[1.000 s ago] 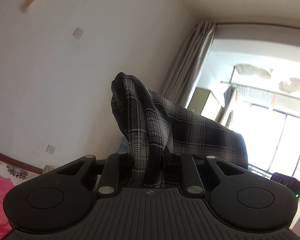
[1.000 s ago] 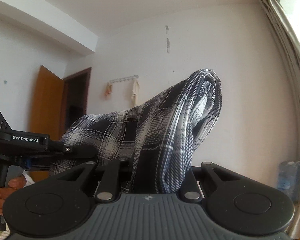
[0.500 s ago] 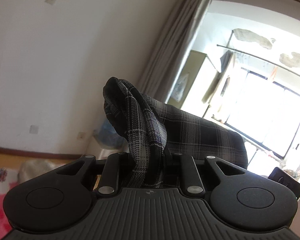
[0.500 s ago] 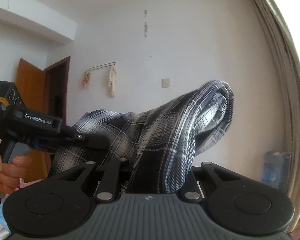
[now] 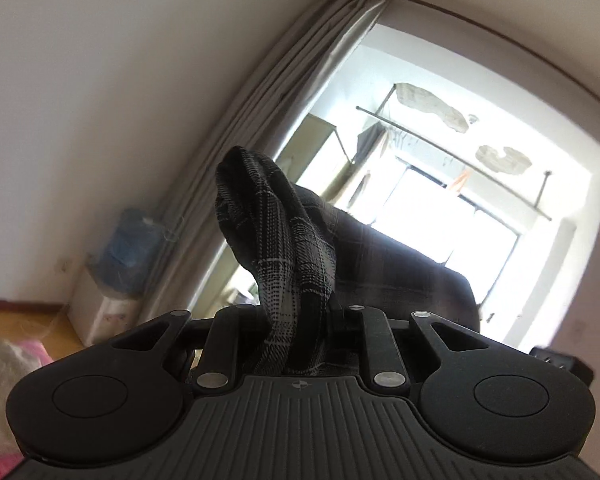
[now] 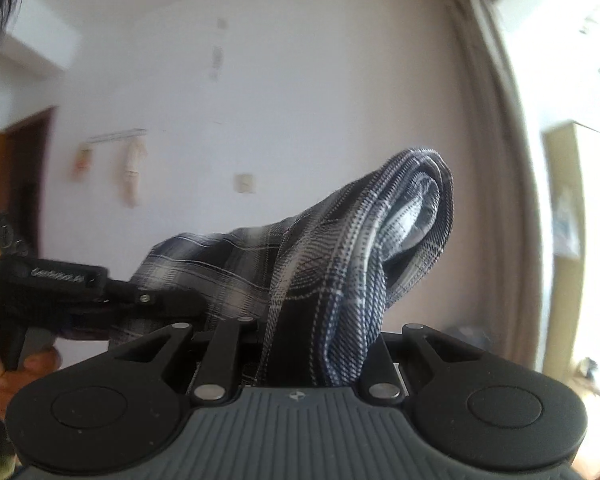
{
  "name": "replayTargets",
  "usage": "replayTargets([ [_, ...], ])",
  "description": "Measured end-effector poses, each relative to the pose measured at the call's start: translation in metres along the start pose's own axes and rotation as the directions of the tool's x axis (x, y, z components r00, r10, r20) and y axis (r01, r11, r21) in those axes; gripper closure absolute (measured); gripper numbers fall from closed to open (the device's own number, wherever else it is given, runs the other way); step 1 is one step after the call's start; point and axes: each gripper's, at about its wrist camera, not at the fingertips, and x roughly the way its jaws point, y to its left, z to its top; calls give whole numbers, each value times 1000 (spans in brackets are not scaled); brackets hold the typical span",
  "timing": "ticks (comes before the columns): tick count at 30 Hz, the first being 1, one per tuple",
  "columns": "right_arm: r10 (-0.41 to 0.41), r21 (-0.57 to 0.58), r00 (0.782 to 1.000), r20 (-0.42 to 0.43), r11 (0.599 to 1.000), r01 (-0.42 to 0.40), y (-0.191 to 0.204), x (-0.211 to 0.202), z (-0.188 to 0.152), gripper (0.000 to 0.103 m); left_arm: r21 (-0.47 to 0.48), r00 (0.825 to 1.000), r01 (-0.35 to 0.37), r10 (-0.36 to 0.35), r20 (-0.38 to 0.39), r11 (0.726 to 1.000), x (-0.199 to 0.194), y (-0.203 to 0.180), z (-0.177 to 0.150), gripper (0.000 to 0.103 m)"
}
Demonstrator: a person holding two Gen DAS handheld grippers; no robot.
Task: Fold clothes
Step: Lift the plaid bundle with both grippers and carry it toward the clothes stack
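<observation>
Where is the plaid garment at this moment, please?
The plaid garment hangs in the air, stretched between the left tongs and the right tongs, both shut on it.

The plaid garment [image 5: 296,264] hides both grippers' fingers.

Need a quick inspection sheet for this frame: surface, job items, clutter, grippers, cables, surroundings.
Surface: no folding surface in view; only a strip of floor at lower left of the left wrist view.
Job's things: plaid garment held up in the air, stretched between both grippers, a bunched fold rising above each.
Clutter: pink cloth on the floor; blue bottle on a white box by the wall.
Grippers: left gripper shut on the garment; right gripper shut on the garment. A hand grips the left tool's handle.
Cables: nothing seen.
Surroundings: white wall, curtain, bright balcony window, brown door.
</observation>
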Motion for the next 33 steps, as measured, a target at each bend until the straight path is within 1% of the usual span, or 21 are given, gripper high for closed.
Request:
replayTargets([
  [1, -25, 39, 1000, -15, 999, 26, 12, 2, -11, 84, -1, 1000, 2, -2, -9, 1000, -10, 9, -5, 84],
  [2, -49, 78, 998, -32, 996, 52, 24, 4, -22, 84, 18, 1000, -2, 3, -12, 1000, -20, 17, -13, 84],
  [3, -67, 106, 996, -50, 992, 72, 36, 7, -33, 84, 33, 1000, -24, 24, -14, 999, -26, 24, -19, 84],
  [5, -77, 121, 993, -91, 989, 87, 56, 14, -58, 84, 32, 997, -60, 61, -40, 998, -32, 37, -33, 84],
  [7, -56, 138, 989, -136, 988, 74, 69, 25, -81, 84, 16, 993, -109, 110, -54, 994, -35, 52, -43, 84],
  [10, -9, 126, 981, -196, 991, 34, 78, 44, -110, 84, -32, 978, -201, 199, -61, 979, -38, 77, -55, 84],
  [12, 33, 128, 973, -229, 992, -3, 73, 51, -131, 84, -69, 965, -259, 255, -63, 963, -41, 94, -65, 84],
  [15, 111, 147, 954, -277, 987, -72, 68, 79, -154, 84, -125, 931, -364, 359, -63, 923, -37, 130, -84, 84],
  [17, 164, 136, 937, -308, 982, -128, 65, 102, -177, 84, -177, 907, -421, 415, -70, 890, -26, 159, -90, 84],
  [20, 235, 108, 912, -335, 971, -211, 70, 155, -203, 84, -195, 870, -491, 490, -57, 849, 12, 200, -94, 84],
  [22, 279, 104, 891, -358, 960, -259, 64, 183, -225, 84, -224, 858, -509, 512, -52, 831, 25, 232, -107, 84],
  [23, 298, 99, 881, -367, 954, -282, 57, 195, -238, 84, -228, 849, -523, 526, -52, 822, 29, 249, -106, 84],
  [26, 347, 99, 850, -396, 937, -336, 39, 239, -271, 84, -251, 825, -559, 562, -67, 790, 47, 287, -116, 84],
  [29, 379, 111, 825, -419, 923, -368, 26, 279, -299, 84, -263, 802, -591, 589, -93, 763, 57, 317, -122, 84],
  [32, 414, 148, 795, -442, 908, -391, 14, 316, -323, 84, -291, 786, -613, 606, -124, 735, 70, 340, -123, 84],
  [33, 426, 168, 788, -445, 904, -394, 10, 326, -328, 84, -290, 784, -615, 607, -129, 733, 75, 346, -121, 84],
])
